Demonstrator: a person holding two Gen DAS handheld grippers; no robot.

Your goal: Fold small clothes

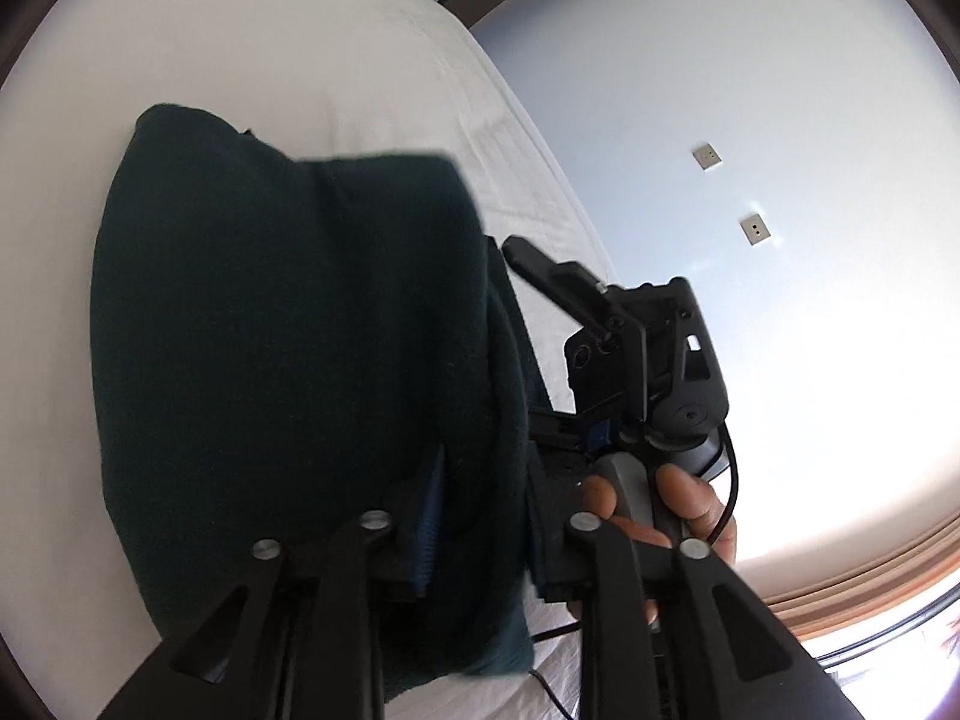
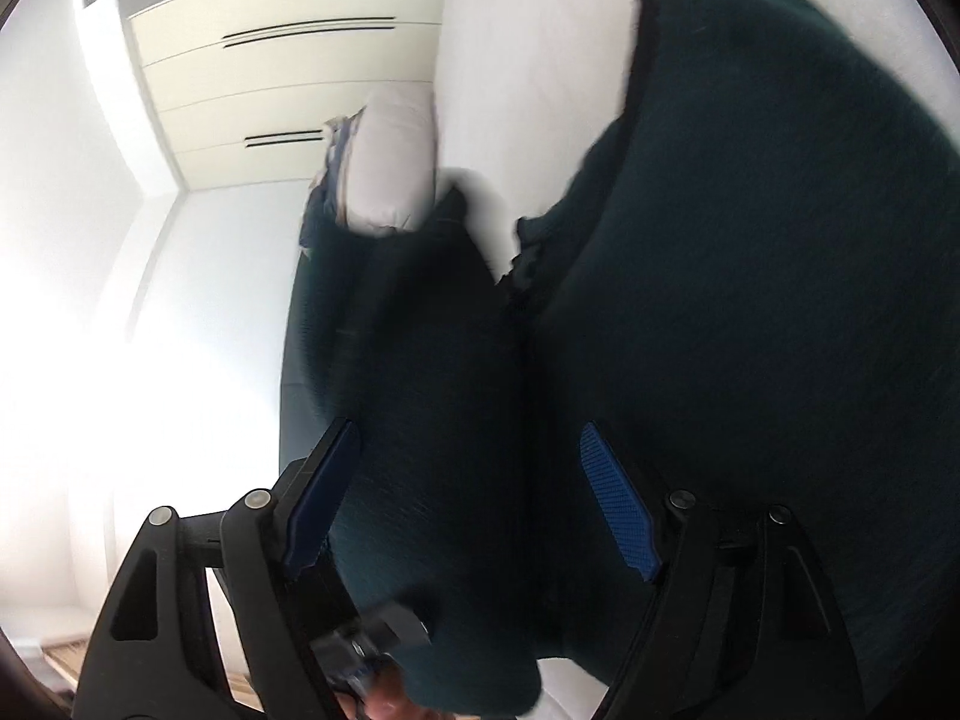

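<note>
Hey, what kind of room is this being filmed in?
Most likely a bedroom. A dark green garment lies on a white bed, a pillow sits at its far end, and a cream built-in wardrobe lines the wall.

One dark green garment [image 1: 288, 360] lies on one white bed [image 1: 240, 48]. Two tools: left [image 1: 474, 546], right [image 2: 474, 504]. Two wall sockets [image 1: 707, 157]. One pillow [image 2: 396, 162].
</note>
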